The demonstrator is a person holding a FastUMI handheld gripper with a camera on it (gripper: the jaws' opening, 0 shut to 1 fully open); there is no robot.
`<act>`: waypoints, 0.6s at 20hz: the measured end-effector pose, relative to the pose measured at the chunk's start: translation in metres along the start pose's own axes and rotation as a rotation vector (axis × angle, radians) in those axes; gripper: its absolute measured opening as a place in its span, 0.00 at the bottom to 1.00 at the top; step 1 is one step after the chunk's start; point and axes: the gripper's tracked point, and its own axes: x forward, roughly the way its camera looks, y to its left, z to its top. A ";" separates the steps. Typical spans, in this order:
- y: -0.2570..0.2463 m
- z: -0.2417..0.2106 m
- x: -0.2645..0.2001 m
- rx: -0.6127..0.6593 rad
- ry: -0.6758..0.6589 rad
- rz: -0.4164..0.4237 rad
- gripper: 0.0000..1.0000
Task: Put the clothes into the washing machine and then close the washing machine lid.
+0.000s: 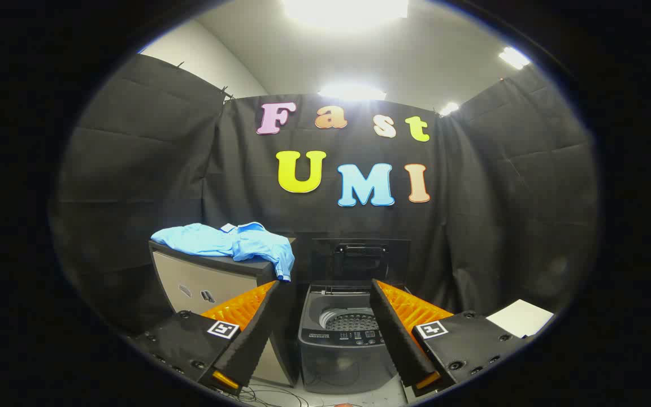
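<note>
the gripper (325, 294) is hanging with jaws wide and holding nothing, framing the washer (341, 339) ahead. its lid (360, 257) is standing open, ready for loading. the shirt (229, 242) is lying on the cabinet (201, 282) beside it, draping over the edge.

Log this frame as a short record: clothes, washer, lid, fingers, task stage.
clothes: light blue shirt draped on the cabinet, left of the washing machine
lid: lid raised, drum exposed
fingers: gripper open, empty, washer seen between them
stage: shirt not yet picked up
</note>
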 end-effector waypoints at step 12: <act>0.008 -0.004 0.000 0.004 0.021 0.006 0.97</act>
